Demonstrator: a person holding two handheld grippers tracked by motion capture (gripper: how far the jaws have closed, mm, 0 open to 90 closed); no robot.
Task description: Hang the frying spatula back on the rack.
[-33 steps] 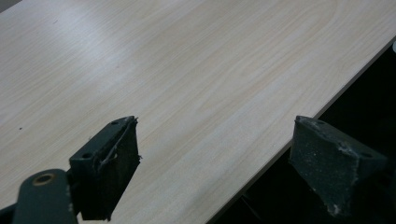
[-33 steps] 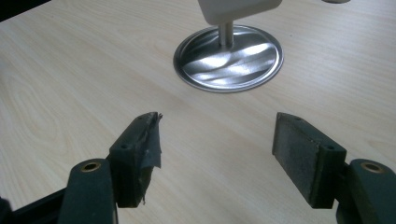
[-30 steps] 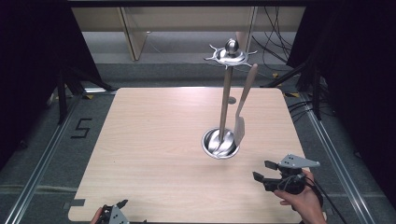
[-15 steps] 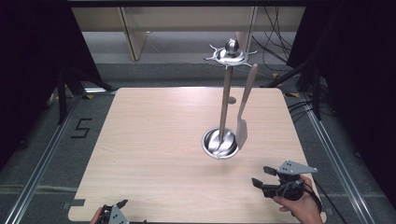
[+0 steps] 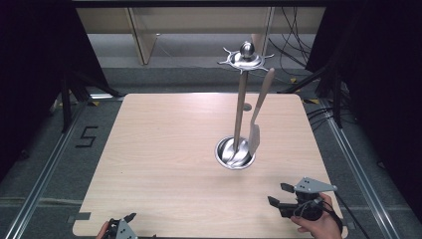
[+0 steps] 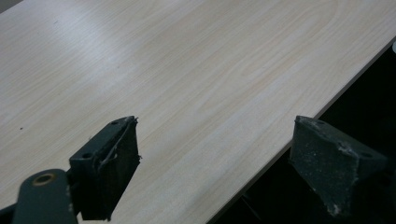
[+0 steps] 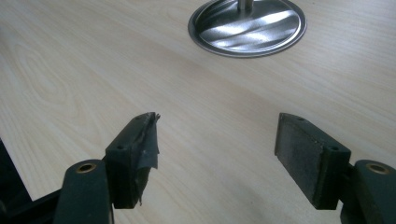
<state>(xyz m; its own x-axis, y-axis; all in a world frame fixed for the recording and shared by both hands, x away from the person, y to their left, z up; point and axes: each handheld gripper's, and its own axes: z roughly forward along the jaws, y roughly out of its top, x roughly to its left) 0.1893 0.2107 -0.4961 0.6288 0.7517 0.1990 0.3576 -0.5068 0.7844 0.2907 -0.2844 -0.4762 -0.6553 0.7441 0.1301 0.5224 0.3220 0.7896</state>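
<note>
The wooden spatula [image 5: 260,112] is seen hanging from the star-shaped top [image 5: 244,59] of the steel utensil stand [image 5: 240,107], its blade dangling just above the round base dish [image 7: 247,25]. It hangs ahead of the right gripper [image 5: 277,195] and well apart from its fingertips; the left gripper [image 5: 128,219] is held far off at the table's near edge.

Both sets of jaws are held wide apart, with nothing between the pads. In the left gripper view, 1 pad [image 6: 112,163] is seen over the wooden table [image 6: 196,70] and the other beyond its edge.

The spatula is judged light, stiff and dry enough for a sure grip. The slim handle, between the hook and the blade, is probably the best place to be pinched; being hung freely, it could swing when touched. The stand is judged top-heavy, so a sideways pull might tip it.

Between the right fingers and the base dish, only bare tabletop is seen. The stand's central pole stands just beside the spatula and could be bumped on approach. Cables [image 5: 293,45] lie on the floor beyond the table.
</note>
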